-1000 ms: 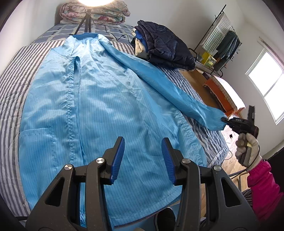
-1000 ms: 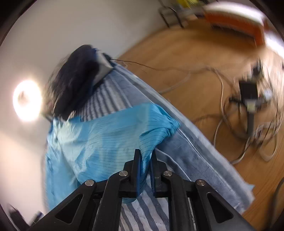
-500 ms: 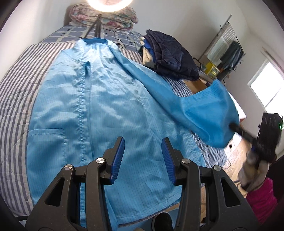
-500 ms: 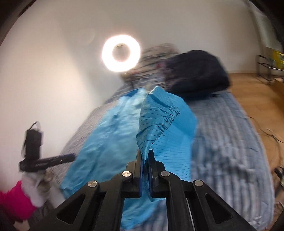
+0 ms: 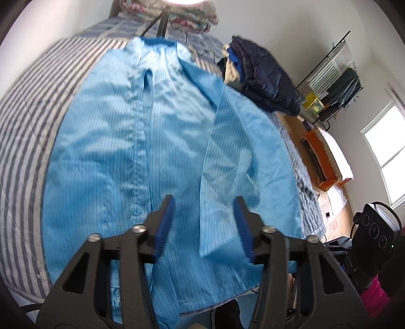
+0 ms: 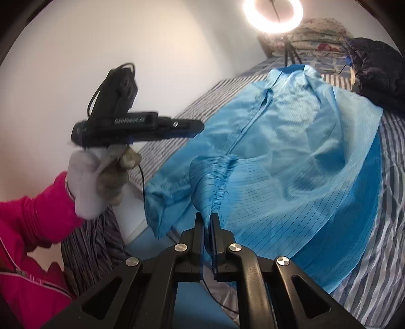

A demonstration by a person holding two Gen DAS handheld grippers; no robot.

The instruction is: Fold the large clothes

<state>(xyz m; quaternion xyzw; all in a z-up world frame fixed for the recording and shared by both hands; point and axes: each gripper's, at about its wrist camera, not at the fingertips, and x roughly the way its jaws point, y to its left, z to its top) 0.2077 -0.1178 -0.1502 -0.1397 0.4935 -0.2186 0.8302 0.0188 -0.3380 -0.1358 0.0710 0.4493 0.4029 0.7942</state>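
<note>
On the striped bed [image 5: 22, 106], blue pinstriped coat [image 5: 121, 141] lies spread flat, its sleeve [image 5: 235, 141] folded across the front. R gripper [image 6: 207, 225] clamped on sleeve cuff [image 6: 210, 177]; L gripper [image 5: 203, 225] w/ fingers apart, holding nothing, above hem.

Count of what I see, by kind:

- Blue coats: one [image 5: 157, 141], spread across the middle of the frame on the bed.
- Beds: one, with a striped cover [image 5: 27, 108], filling the left side of the frame.
- My grippers: two, the left gripper [image 5: 203, 225] at lower centre of its own view, the right gripper [image 6: 208, 227] at lower centre of its own.
- Dark padded jackets: one [image 5: 263, 81], upper right.
- Ring lamps: one [image 6: 273, 12], top of the right wrist view.
- Folded flowered quilts: one [image 5: 192, 17], top centre.
- Clothes racks: one [image 5: 336, 73], upper right.
- Windows: one [image 5: 387, 151], right edge.
</note>
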